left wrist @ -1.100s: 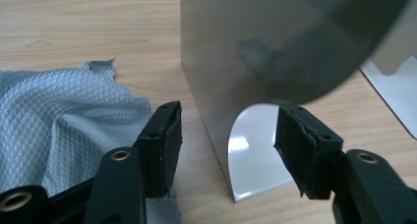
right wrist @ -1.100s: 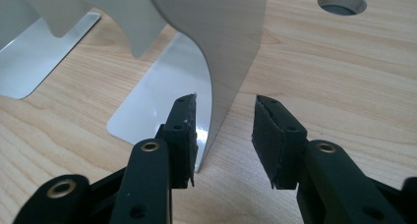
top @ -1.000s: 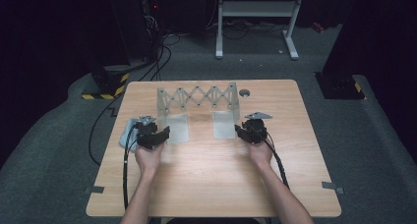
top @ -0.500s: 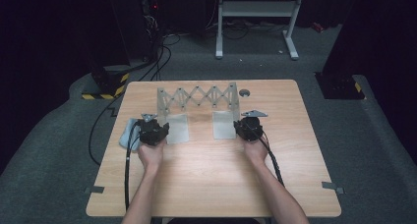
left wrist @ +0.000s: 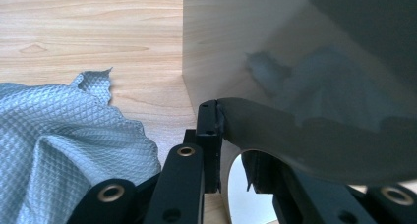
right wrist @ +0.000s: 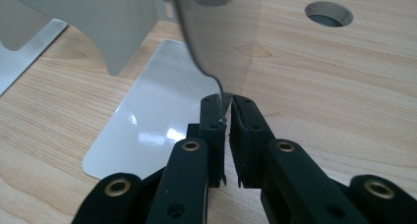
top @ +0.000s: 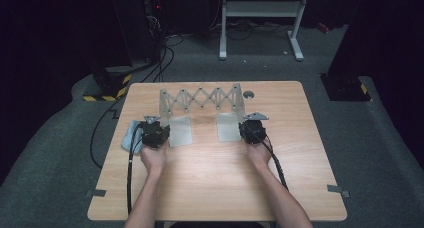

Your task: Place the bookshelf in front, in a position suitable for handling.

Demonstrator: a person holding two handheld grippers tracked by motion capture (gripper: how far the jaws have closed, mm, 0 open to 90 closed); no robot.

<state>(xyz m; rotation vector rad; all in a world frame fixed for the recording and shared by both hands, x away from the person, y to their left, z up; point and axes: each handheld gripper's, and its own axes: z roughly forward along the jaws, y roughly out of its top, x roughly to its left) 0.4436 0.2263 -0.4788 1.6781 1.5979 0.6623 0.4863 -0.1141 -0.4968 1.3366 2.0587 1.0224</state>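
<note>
Left gripper and right gripper each clamp an upright end plate of the rack; cloth lies left

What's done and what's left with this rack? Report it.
Done: the left gripper and right gripper are each shut on an upright end of the rack. In hand: the rack stands on the table, its lattice partly spread. Left: likely sliding the ends together or apart; which, I cannot tell.

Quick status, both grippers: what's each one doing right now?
Left gripper: shut on the metal rack's left end plate.
Right gripper: shut on its right end plate.
</note>
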